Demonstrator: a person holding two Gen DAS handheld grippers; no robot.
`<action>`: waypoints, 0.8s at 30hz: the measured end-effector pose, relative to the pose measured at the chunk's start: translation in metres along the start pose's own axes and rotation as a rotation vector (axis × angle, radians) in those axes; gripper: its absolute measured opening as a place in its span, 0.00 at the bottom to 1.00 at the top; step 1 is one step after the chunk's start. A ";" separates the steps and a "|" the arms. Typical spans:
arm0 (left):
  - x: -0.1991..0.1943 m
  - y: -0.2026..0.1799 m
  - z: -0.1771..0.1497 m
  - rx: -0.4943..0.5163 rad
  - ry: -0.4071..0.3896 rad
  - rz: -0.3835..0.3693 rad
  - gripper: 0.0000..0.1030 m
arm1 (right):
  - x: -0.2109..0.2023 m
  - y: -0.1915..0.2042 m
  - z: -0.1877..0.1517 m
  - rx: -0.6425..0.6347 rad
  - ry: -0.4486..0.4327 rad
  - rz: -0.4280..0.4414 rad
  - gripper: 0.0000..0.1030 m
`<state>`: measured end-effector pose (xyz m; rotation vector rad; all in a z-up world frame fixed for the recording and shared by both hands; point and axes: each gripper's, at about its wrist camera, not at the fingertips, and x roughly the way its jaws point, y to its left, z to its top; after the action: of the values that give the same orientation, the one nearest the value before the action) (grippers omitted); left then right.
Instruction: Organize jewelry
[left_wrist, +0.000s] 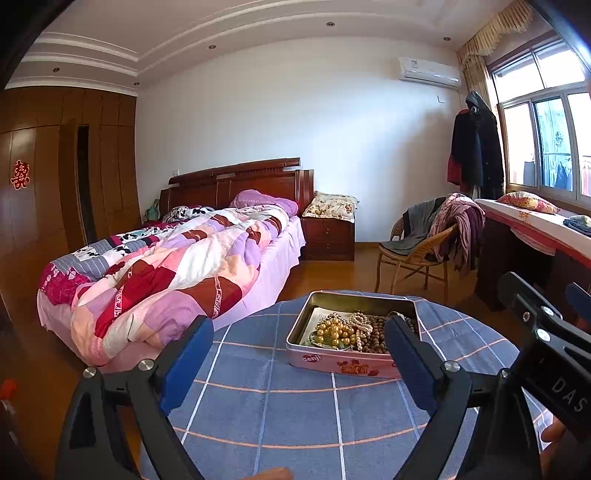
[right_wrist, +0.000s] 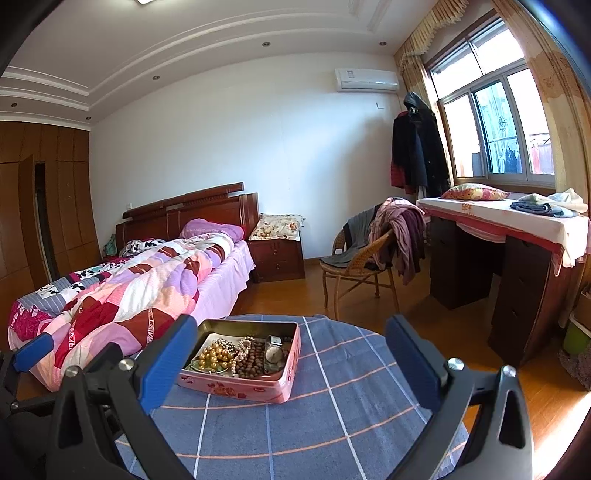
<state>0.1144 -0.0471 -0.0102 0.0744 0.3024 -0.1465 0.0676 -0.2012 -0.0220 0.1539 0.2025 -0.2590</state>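
A pink tin box (left_wrist: 345, 365) (right_wrist: 236, 387) stands open on a round table with a blue checked cloth (left_wrist: 280, 417) (right_wrist: 332, 398). In it lie gold bead jewelry (left_wrist: 334, 330) (right_wrist: 214, 354), a pearl string (left_wrist: 360, 321) (right_wrist: 243, 349), brown wooden beads (left_wrist: 373, 338) (right_wrist: 251, 363) and a wristwatch (right_wrist: 274, 352). My left gripper (left_wrist: 301, 354) is open and empty, just short of the box. My right gripper (right_wrist: 291, 360) is open and empty, to the right of the box; it also shows at the right in the left wrist view (left_wrist: 546, 321).
A bed with a patchwork quilt (left_wrist: 166, 266) (right_wrist: 129, 284) stands left of the table. A wicker chair with clothes (left_wrist: 424, 243) (right_wrist: 365, 254) and a dark desk (right_wrist: 517, 266) stand at the right, under the window.
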 end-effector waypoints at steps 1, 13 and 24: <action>-0.001 0.000 0.000 0.000 -0.002 0.002 0.91 | 0.000 0.000 0.000 0.001 0.002 0.000 1.00; -0.007 0.002 0.003 -0.007 -0.021 0.010 0.91 | -0.004 -0.003 0.005 0.012 -0.011 -0.010 1.00; 0.008 0.006 0.001 -0.043 0.068 0.039 0.91 | 0.002 -0.015 0.002 0.041 0.040 -0.044 1.00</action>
<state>0.1232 -0.0427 -0.0111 0.0423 0.3712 -0.0993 0.0655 -0.2167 -0.0220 0.1953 0.2406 -0.3042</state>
